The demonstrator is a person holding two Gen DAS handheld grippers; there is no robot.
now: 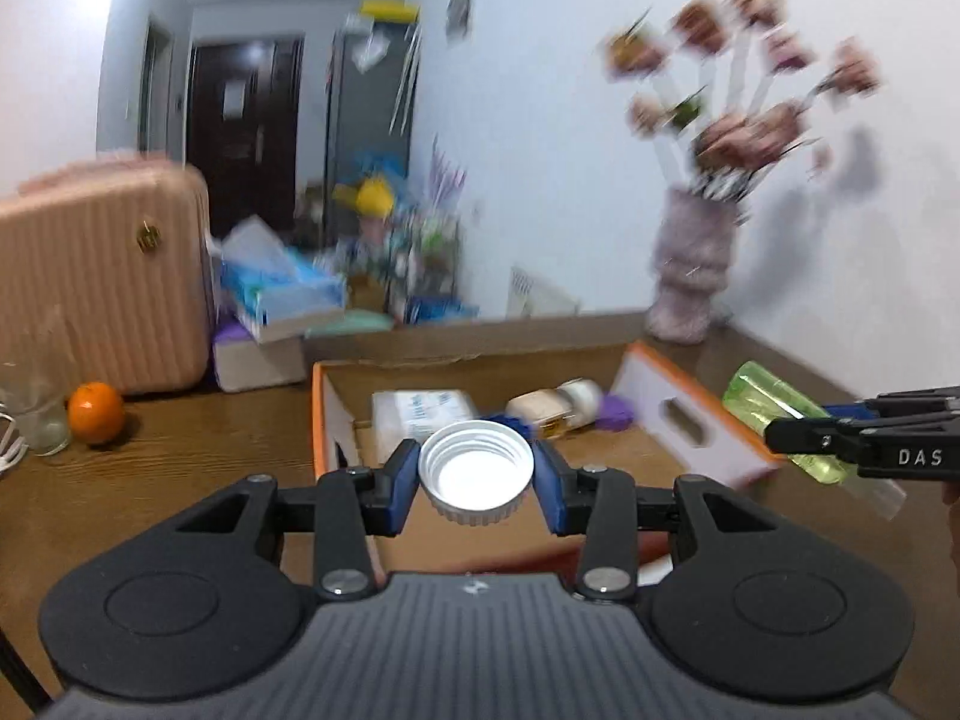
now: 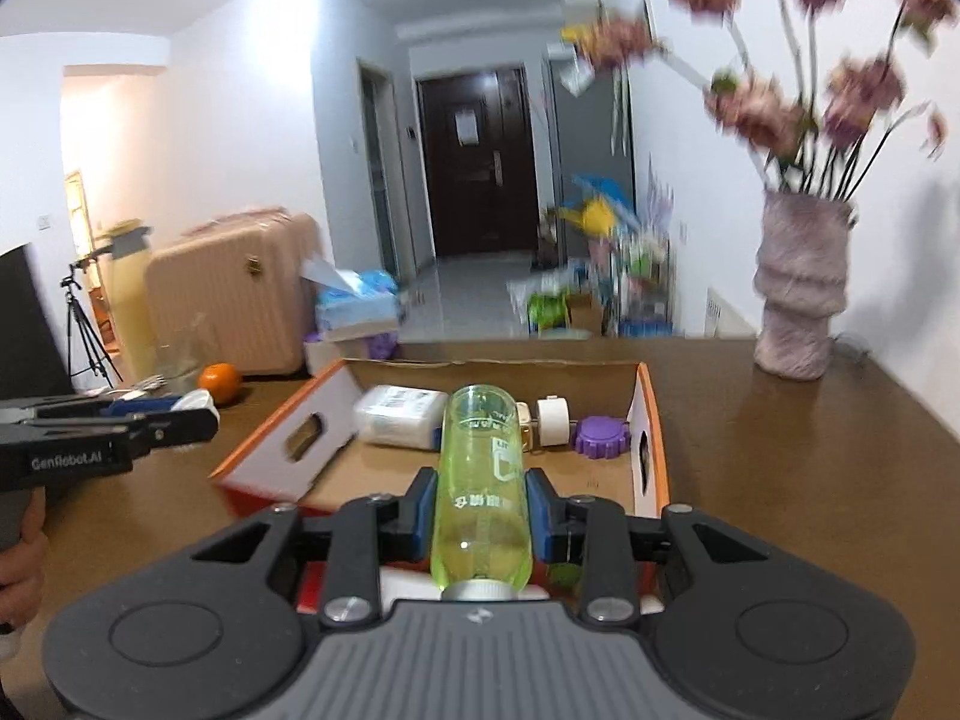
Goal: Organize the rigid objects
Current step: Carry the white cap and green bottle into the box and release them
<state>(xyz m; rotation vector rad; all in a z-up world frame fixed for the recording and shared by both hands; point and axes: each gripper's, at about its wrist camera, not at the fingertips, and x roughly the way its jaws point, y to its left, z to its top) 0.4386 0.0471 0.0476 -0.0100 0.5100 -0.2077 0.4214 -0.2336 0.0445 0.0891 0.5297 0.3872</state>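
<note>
Left to right: left tongs (image 1: 476,474) pinch a white cap (image 1: 476,471), low centre, above the cardboard box (image 1: 480,360) on the counter (image 1: 180,450); right tongs (image 2: 480,510) pinch a green bottle (image 2: 480,480), centre frame.

The box (image 2: 651,420) sits on the table (image 2: 780,450), vase (image 2: 798,294) right of it.

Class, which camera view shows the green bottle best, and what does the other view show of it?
The right wrist view: the green bottle lies lengthwise, centred between the right gripper, its print and clear body plain. The left wrist view shows only part of it at the right edge, blurred and crossed by that gripper.
</note>
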